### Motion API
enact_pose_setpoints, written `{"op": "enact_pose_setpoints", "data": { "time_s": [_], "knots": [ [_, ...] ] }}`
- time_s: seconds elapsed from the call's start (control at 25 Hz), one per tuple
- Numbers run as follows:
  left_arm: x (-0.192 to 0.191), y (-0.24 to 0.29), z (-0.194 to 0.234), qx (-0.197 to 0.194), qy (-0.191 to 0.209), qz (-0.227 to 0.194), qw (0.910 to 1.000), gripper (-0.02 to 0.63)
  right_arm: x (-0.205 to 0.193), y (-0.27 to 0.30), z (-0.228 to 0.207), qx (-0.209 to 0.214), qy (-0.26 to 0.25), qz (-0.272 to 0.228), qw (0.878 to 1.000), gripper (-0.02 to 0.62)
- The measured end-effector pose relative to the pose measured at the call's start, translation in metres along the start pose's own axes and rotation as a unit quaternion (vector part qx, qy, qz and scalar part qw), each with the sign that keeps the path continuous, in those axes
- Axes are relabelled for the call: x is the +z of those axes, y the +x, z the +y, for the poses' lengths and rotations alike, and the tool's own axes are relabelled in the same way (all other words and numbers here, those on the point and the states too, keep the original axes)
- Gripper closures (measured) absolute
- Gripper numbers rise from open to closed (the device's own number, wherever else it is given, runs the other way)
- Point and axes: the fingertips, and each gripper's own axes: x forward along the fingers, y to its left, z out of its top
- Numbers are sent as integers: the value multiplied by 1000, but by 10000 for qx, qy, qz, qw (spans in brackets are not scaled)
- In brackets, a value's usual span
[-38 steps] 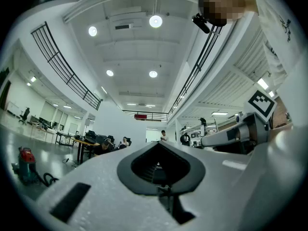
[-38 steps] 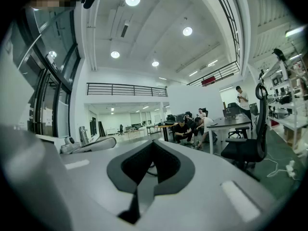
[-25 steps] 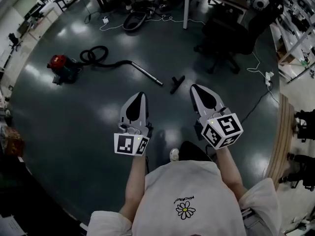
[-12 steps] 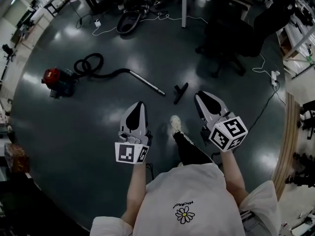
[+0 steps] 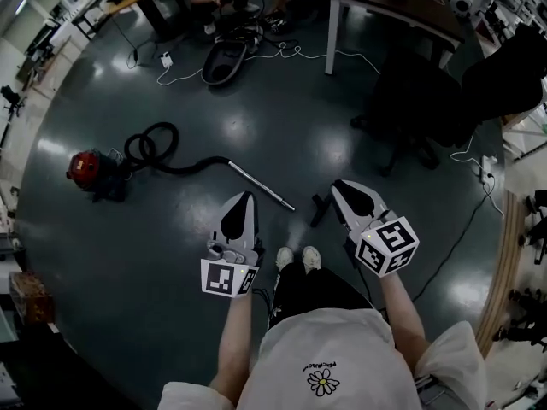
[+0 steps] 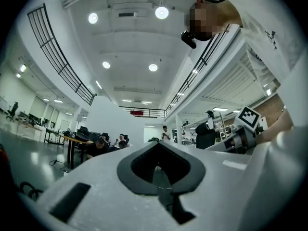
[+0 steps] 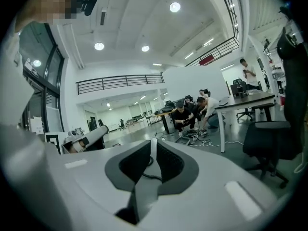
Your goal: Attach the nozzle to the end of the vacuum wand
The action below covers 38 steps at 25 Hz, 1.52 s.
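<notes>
The metal vacuum wand [image 5: 261,186] lies on the dark floor, joined by a black hose [image 5: 162,156] to a red vacuum [image 5: 85,171]. The black nozzle [image 5: 319,209] lies just right of the wand's free end, partly hidden behind my right gripper [image 5: 342,186]. My left gripper [image 5: 242,196] hangs above the floor just left of the wand's end, shut and empty [image 6: 161,146]. The right gripper's jaws [image 7: 153,146] have just been closing and stand a narrow crack apart with nothing between them. Neither gripper touches wand or nozzle.
A dark office chair [image 5: 419,101] and a table [image 5: 402,7] stand beyond the nozzle to the right. A second black floor unit [image 5: 224,58] with white cables lies at the back, where people sit. A power strip [image 5: 489,165] is at right. The person's shoes [image 5: 295,259] are between the grippers.
The person has walked forward, so wand and nozzle are now much closer to both grippers. The right gripper now covers part of the nozzle. Both grippers stay empty.
</notes>
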Motion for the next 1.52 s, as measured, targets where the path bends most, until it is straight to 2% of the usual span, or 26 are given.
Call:
{"op": "enact_pose_setpoints", "data": {
  "time_s": [0.12,0.24,0.4,0.48,0.52,0.6,0.68,0.76,0.84,0.88,0.96,1.0,1.12,1.24,1.28,1.4,1.52],
  "knots": [
    [-48,24,21,-201,-18,258,9995,606,-23,35,-26,59,34,157,9999,541],
    [-131,41,39,-552,113,552,9969,582,-86,72,-67,21,62,342,9994,509],
    [-293,48,68,-1146,227,990,9882,445,-229,123,-139,-77,-103,803,9967,448],
    [-394,44,84,-1620,558,1306,9765,377,-316,150,-182,-134,-304,1111,9933,414],
    [-449,40,91,-2008,991,1529,9625,352,-361,163,-205,-163,-382,1250,9913,413],
    [-563,22,98,-2828,1854,2040,9187,324,-452,184,-247,-194,-445,1507,9874,410],
    [-672,-5,100,-3380,2061,2526,8829,292,-538,196,-280,-161,-493,1791,9825,405],
    [-759,-30,98,-3901,2316,2883,8433,270,-609,202,-303,-37,-562,2068,9768,390],
    [-819,-46,97,-4302,2711,3089,8037,257,-662,206,-316,105,-721,2333,9697,380],
    [-840,-53,97,-4435,2883,3173,7871,256,-682,208,-321,161,-843,2493,9646,379],
    [-875,-61,99,-4583,3141,3330,7619,255,-714,208,-329,224,-1066,2790,9541,378],
    [-888,-64,101,-4604,3221,3388,7547,255,-723,209,-333,242,-1126,2871,9510,377],
    [-912,-71,108,-4586,3337,3519,7447,256,-739,217,-335,328,-1100,2916,9496,388],
    [-936,-70,112,-4556,3606,3609,7295,263,-753,223,-342,354,-1196,3034,9447,388],
    [-941,-68,112,-4544,3686,3587,7273,272,-758,224,-344,314,-1260,3071,9428,394],
    [-946,-57,111,-4522,3816,3439,7292,343,-767,234,-346,129,-1367,3035,9429,419],
    [-949,-44,108,-4601,3793,3294,7321,357,-769,251,-339,60,-1672,2946,9409,419]
  ]
}}
